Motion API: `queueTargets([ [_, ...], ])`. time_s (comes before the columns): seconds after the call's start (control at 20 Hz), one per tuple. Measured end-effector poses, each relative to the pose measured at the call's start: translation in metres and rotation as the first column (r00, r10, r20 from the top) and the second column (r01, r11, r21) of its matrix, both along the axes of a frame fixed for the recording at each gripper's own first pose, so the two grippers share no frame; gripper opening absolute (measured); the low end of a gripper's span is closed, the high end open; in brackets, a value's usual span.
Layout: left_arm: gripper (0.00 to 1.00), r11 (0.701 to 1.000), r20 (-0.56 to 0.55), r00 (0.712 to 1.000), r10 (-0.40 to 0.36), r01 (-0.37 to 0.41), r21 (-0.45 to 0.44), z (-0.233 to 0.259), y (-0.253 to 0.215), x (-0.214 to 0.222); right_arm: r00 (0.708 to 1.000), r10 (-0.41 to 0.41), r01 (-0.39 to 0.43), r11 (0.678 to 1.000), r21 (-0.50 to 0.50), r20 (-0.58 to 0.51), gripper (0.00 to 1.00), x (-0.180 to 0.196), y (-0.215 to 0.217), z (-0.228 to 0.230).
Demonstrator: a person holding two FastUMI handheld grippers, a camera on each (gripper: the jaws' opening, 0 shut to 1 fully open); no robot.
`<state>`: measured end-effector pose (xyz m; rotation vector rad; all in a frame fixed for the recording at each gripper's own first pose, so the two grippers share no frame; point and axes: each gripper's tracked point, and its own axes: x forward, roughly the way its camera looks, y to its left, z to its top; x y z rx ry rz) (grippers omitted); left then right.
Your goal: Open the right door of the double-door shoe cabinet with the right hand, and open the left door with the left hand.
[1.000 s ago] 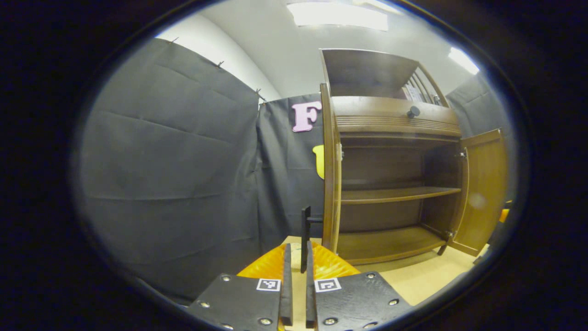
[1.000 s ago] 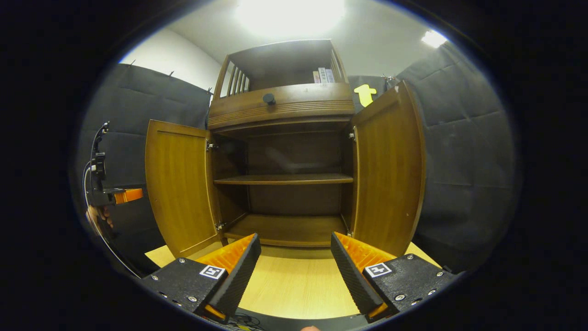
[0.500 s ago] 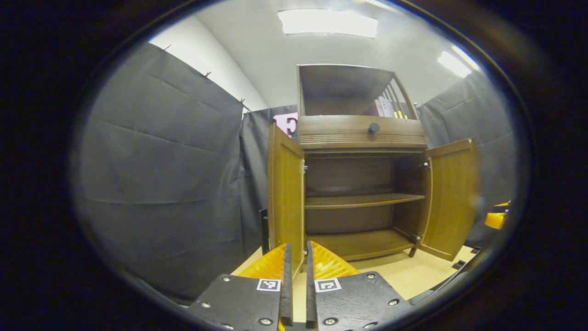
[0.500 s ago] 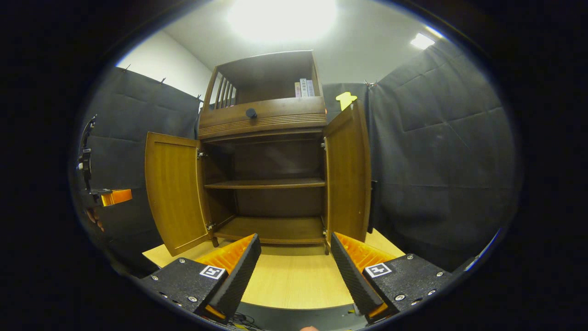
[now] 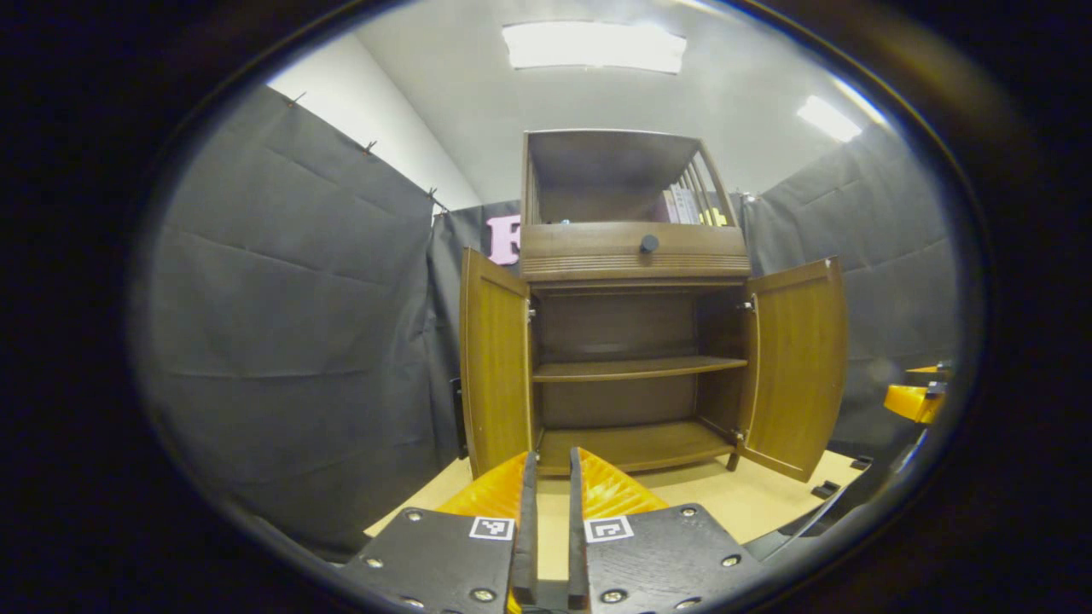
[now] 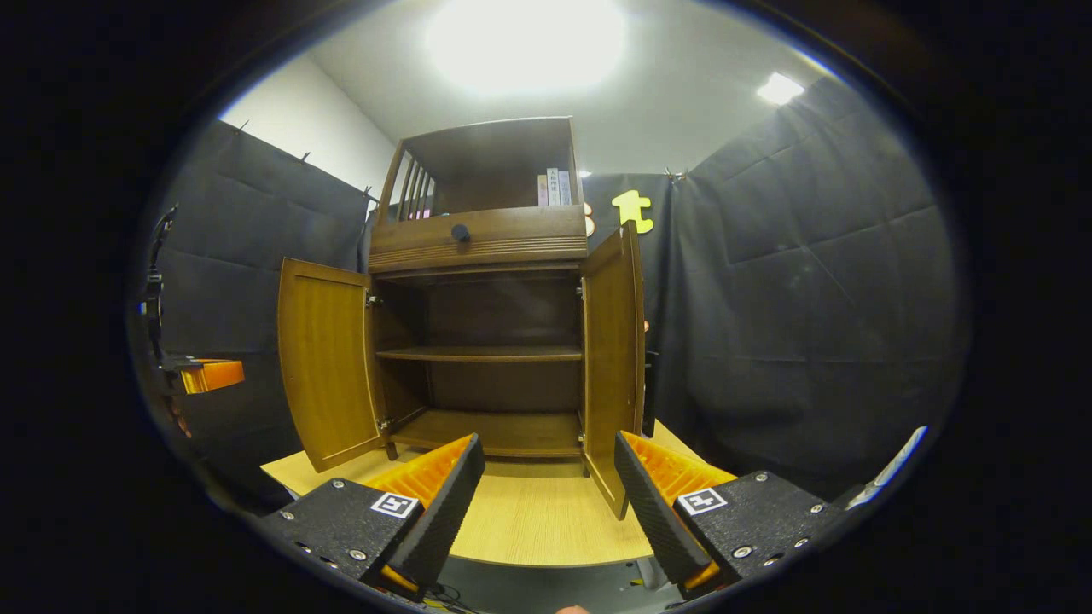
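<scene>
Cabinet (image 5: 636, 341): 2 doors apparently fully open. Left gripper (image 5: 547, 477) nearly closed, empty; right gripper (image 6: 550, 477) open, empty. Withdraw both straight back, clear of doors.

A few books (image 6: 553, 186) stand upright in the open top compartment, at its right end behind a slatted side. Black cloth (image 5: 290, 324) hangs in folds round the booth, pinned along its top edge to a white wall (image 6: 299, 119). Ceiling lamps (image 5: 593, 47) glare overhead. A pale wooden tabletop (image 6: 529, 520) spreads below
</scene>
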<state>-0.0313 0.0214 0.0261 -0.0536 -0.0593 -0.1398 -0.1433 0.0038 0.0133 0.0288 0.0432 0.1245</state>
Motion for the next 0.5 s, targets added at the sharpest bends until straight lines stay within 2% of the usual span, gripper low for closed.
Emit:
queueTargets([
  [0.3,0.79,1.0,-0.008,1.0,0.018,-0.018,-0.001,-0.008,-0.005,-0.018,1.0,0.016,-0.016,1.0,0.012,0.0,0.94,-0.012,0.003,-0.001],
  [0.4,1.0,0.999,-0.003,0.999,0.046,-0.046,0.001,-0.008,0.001,-0.025,1.0,0.018,-0.018,1.0,0.011,0.001,0.94,-0.014,0.002,-0.001],
  [0.5,1.0,0.998,-0.006,0.998,0.061,-0.061,-0.003,-0.009,0.003,-0.029,1.0,0.019,-0.019,1.0,0.012,0.004,0.94,-0.016,0.002,-0.001],
])
